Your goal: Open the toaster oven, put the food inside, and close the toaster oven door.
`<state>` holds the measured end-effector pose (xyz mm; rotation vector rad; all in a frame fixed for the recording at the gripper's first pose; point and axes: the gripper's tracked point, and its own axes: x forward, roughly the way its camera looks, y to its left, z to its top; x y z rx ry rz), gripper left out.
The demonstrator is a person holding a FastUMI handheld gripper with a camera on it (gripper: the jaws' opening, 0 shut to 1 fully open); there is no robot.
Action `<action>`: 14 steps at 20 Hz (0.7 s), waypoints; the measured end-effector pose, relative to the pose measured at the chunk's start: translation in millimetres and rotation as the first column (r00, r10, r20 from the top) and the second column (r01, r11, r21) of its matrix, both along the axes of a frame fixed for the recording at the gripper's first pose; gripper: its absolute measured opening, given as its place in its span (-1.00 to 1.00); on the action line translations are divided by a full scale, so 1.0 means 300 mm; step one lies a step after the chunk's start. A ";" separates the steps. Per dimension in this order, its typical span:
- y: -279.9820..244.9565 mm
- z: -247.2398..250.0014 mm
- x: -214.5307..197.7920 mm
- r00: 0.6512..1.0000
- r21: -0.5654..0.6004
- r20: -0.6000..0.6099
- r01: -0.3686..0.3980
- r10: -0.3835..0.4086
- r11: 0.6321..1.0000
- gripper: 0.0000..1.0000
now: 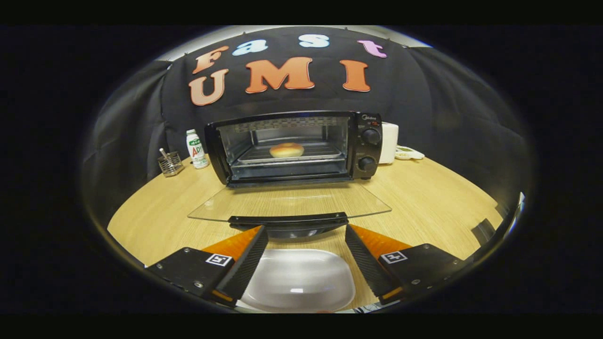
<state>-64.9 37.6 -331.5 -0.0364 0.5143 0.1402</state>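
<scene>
Gripper view looks across a pale wooden table (424, 207) toward the toaster oven (294, 147), which sits at the far side against the black cloth wall. Its glass door (287, 201) hangs fully down, lying flat toward the camera, with the dark handle (288, 219) along its near edge. Inside, a round bun (286, 149) rests on the wire rack (292, 156), about the middle of the cavity. Two knobs (370, 149) sit one above the other on the oven's right panel.

The gripper (306, 231) is released, its fingers spread wide apart with nothing between them; their tips lie just short of the door handle, one to either side of it. Below and between the fingers sits a white dish (299, 280), bare of food.

Left of the oven stand a small bottle (197, 149) with a green and white label and, further left, a wire basket (170, 163) holding a utensil. Right of the oven are a white boxy object (389, 142) and a small low dish (409, 153) beside it. The lowered door spans the space between the gripper and the oven's opening.
</scene>
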 end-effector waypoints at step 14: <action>0.040 0.112 0.036 0.999 0.036 0.045 -0.029 0.027 0.999 0.98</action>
